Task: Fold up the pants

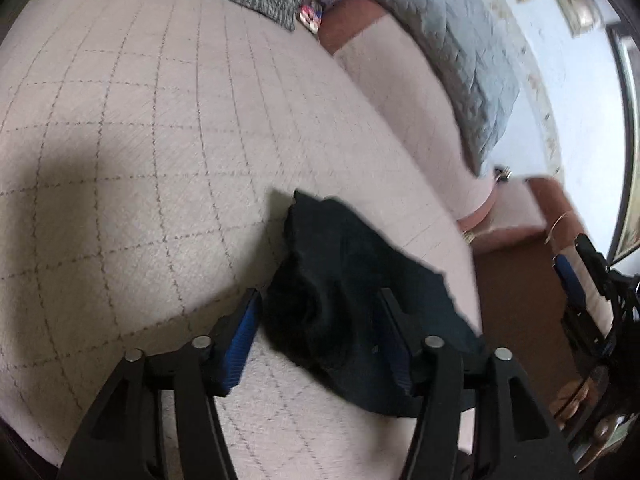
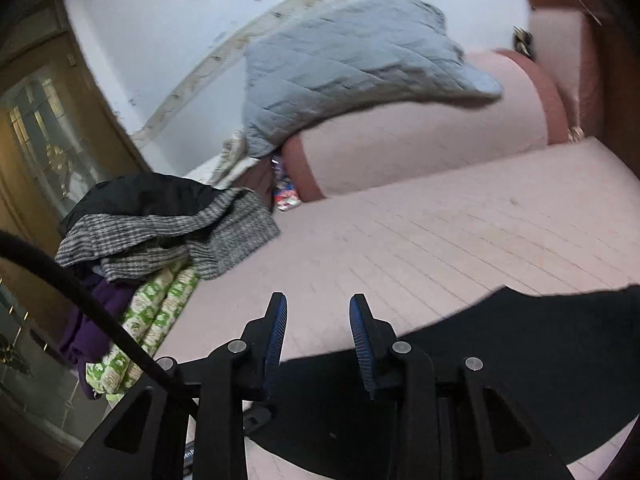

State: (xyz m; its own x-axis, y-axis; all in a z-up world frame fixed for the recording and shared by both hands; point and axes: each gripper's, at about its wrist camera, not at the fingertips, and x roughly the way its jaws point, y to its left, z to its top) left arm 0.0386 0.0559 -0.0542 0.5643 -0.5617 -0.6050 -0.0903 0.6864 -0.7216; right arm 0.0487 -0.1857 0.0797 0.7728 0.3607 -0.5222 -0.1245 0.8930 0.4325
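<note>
The dark pants [image 1: 352, 292] lie bunched on the pink quilted bed cover [image 1: 140, 140]. My left gripper [image 1: 316, 300] is open, its blue-padded fingers standing on either side of the crumpled cloth, nothing held. In the right wrist view the pants [image 2: 520, 360] spread flat under and to the right of my right gripper [image 2: 318, 308], which is open and empty just above their edge. The right gripper also shows at the right edge of the left wrist view [image 1: 576, 280].
A pile of clothes with a grey knit sweater [image 2: 168, 236], purple cloth and green-patterned fabric [image 2: 152, 320] sits at the bed's left. A pink bolster [image 2: 420, 152] and grey quilted blanket [image 2: 352, 64] lie at the back. A wooden door [image 2: 44, 128] stands left.
</note>
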